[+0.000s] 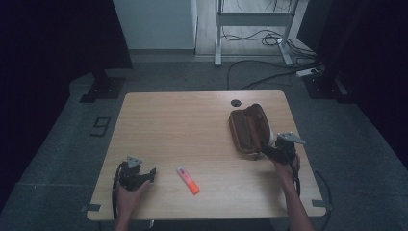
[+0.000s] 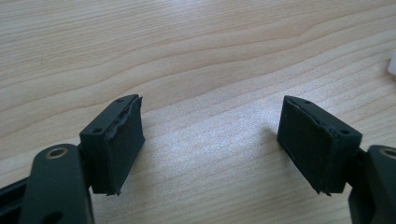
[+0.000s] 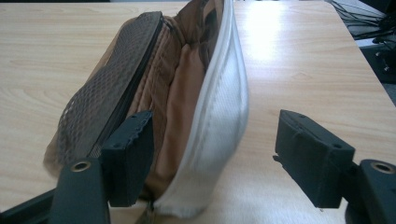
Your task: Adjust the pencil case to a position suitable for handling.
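On the pale wood-grain desk (image 1: 192, 120) over grey carpet, both hand-held grippers gape empty: the right hand-held gripper (image 3: 215, 158) straddles the brown fabric zip pouch's (image 1: 248, 130) white edge, the left hand-held gripper (image 2: 210, 140) sits near an orange plastic highlighter (image 1: 188, 180).

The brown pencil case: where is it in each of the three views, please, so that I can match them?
High view: the brown pencil case lies open at the right side of the wooden table, just before the right gripper.
Right gripper view: it stands left of centre, its white side between the open jaws.
Left gripper view: not in it.
Shared landmark: the wooden table's light grain, in all three.
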`<state>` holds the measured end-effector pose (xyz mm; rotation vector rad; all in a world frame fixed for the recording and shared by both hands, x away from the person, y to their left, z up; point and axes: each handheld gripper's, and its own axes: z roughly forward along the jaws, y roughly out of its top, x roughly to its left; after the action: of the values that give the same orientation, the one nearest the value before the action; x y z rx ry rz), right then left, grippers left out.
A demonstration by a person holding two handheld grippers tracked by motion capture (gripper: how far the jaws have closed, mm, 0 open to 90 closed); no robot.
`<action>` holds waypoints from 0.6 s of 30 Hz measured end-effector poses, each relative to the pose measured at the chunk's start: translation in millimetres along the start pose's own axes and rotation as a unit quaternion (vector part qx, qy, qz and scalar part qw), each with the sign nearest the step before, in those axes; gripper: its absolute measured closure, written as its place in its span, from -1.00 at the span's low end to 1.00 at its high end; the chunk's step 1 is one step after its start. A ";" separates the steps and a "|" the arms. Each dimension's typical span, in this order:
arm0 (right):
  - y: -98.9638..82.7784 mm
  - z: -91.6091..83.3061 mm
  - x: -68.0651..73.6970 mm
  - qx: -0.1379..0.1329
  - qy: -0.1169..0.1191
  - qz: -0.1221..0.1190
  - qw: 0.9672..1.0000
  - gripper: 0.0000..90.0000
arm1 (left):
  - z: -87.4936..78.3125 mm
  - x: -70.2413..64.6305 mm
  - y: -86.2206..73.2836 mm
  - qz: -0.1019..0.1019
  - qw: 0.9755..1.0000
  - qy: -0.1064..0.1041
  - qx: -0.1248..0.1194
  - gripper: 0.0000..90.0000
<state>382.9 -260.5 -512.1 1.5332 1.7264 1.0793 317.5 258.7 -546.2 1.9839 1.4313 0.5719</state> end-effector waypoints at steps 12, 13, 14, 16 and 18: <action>0.0 22.9 -6.7 0.001 0.006 0.028 1.000 -0.05 | 0.0 0.0 0.0 0.000 1.000 0.000 0.000 -0.50; -0.6 24.1 -6.9 0.002 0.009 0.030 1.000 0.00 | 0.0 0.0 0.0 0.000 1.000 0.000 0.000 -0.50; -1.2 25.4 -7.1 0.004 0.011 0.031 0.999 0.06 | 0.0 0.0 0.0 0.000 1.000 0.000 0.000 -0.50; -2.2 27.9 -8.4 0.010 0.021 0.031 0.999 0.18 | 0.0 -0.1 0.0 0.000 1.000 0.000 0.000 -0.50; -2.7 29.4 -10.0 0.013 0.033 0.035 0.999 0.30 | 0.0 -0.1 0.0 0.000 1.000 0.000 0.000 -0.50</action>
<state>408.0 -264.8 -530.1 1.6023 1.7486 1.1574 317.5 258.7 -546.2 1.9833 1.4316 0.5723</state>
